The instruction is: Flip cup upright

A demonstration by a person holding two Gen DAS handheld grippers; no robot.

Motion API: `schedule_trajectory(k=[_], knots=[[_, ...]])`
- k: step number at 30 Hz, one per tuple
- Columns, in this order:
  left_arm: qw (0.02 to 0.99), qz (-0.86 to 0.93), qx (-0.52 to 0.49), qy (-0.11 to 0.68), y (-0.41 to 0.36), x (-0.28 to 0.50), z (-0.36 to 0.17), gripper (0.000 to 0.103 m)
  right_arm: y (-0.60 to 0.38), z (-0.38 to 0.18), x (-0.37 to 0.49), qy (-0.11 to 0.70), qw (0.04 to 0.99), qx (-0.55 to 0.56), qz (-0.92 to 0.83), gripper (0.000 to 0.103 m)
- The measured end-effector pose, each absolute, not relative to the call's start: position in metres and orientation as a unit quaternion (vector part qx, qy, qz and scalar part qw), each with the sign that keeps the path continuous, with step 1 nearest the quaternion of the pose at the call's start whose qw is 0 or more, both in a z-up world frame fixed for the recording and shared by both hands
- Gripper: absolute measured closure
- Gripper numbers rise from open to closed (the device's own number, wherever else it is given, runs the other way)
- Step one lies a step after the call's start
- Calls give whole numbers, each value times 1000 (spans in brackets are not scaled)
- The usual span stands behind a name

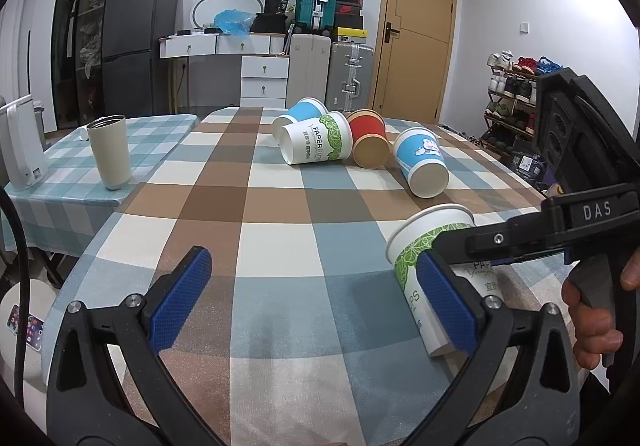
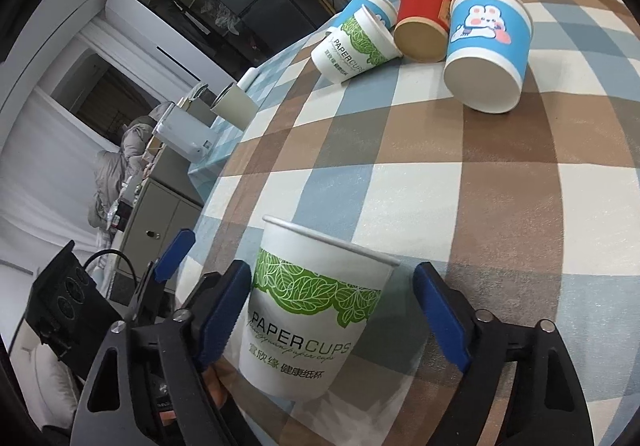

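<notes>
My right gripper (image 2: pixel 332 310) has the green-leaf paper cup (image 2: pixel 312 310) between its blue pads, the left pad against the cup wall, the right pad apart from it, so the jaws look spread rather than clamped. The cup sits near me at the right of the checked tablecloth (image 1: pixel 280 206), mouth up and tilted slightly left, its long axis nearly vertical. My left gripper (image 1: pixel 320 298) hangs wide apart and empty just left of it; the other paper cups (image 1: pixel 360 142) lie tipped at the far end.

Left gripper (image 1: pixel 316 298) hovers low, jaws spread wide; right gripper (image 2: pixel 336 310) likewise gapes, fingers apart.
</notes>
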State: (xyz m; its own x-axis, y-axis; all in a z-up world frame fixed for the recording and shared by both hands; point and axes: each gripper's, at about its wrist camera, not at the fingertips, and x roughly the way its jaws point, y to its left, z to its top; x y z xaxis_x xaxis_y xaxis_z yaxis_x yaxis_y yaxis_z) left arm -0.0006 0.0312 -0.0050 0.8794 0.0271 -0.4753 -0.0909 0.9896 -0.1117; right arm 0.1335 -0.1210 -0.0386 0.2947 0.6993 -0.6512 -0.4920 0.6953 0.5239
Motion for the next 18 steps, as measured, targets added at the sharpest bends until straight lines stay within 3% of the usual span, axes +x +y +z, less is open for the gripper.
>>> schedule_trajectory(k=[3, 13, 18], knots=[[967, 31, -65, 243, 31, -1, -5, 1, -122, -37, 130, 458, 795, 111, 381, 32], [967, 31, -65, 243, 31, -1, -5, 1, -129, -27, 119, 425, 815, 91, 384, 34], [967, 31, -65, 244, 31, 0, -6, 1, -128, -18, 111, 368, 855, 44, 363, 34]])
